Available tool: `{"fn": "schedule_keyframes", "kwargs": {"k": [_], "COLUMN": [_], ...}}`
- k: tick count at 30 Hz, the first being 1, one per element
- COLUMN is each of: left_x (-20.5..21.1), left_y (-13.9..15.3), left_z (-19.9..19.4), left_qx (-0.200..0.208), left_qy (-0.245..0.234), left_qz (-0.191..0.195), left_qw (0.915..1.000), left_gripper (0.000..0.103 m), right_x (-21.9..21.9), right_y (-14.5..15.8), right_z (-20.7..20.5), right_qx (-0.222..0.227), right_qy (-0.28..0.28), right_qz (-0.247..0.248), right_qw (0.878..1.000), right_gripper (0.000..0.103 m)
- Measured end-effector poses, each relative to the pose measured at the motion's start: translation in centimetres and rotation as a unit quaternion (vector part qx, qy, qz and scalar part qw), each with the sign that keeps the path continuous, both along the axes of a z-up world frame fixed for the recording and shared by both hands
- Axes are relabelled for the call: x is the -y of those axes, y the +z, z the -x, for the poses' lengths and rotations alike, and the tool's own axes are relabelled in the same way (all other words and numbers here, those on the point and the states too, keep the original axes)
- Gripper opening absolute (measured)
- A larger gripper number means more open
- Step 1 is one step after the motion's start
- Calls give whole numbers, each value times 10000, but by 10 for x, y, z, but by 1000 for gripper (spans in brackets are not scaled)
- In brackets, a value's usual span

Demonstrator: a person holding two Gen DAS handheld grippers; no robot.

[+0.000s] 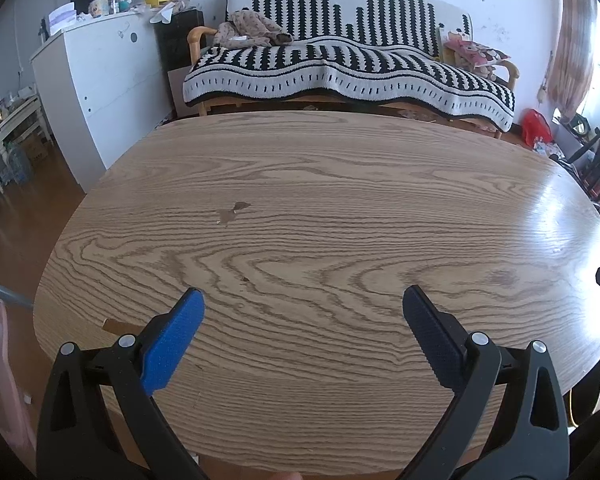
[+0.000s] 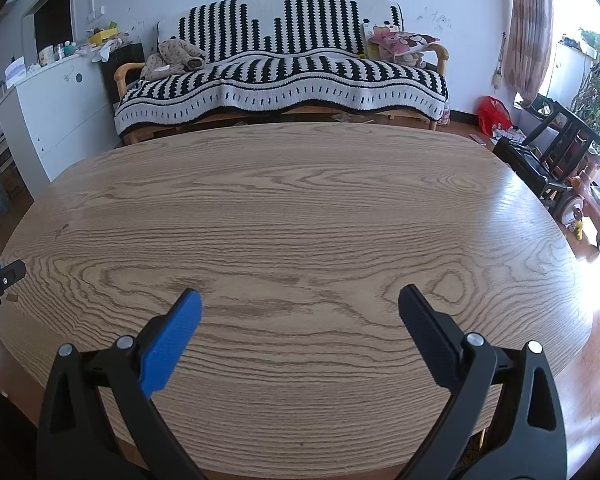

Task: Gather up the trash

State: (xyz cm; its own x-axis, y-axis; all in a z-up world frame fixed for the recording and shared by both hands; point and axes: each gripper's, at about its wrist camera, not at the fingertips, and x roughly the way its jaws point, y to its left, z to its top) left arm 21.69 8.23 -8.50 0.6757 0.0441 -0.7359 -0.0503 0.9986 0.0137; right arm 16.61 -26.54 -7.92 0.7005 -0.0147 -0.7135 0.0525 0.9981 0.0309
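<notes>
Striped sofa (image 1: 340, 56) stands beyond the wooden table (image 1: 320, 184).

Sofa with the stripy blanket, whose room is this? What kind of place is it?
Most likely a home living room. A sofa with a black-and-white blanket stands against the wall behind a wooden table, a child's ride-on toy sits by the window, and a white cabinet holds household clutter.

Light: bright daylight from the right | Glare: white shine on the right part of the desk (image 2: 532, 216), window side overexposed | Focus: sharp, no blur | Edges: strong fisheye bending, dark corners
</notes>
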Motion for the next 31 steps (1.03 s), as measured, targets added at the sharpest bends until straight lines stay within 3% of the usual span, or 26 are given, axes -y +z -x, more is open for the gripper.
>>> {"fn": "schedule_keyframes", "kwargs": {"k": [31], "left_x": [-1], "left_y": [-1], "left_z": [-2], "left_qx": [-98], "left_qy": [96], "left_qz": [42], "left_qw": [9999], "left_gripper": [96], "right_x": [3], "right_y": [-5], "right_z": [0], "right_qx": [-42], "right_qy": [31], "right_qz": [-33], "right_qw": [10000], "right_gripper": [96]}}
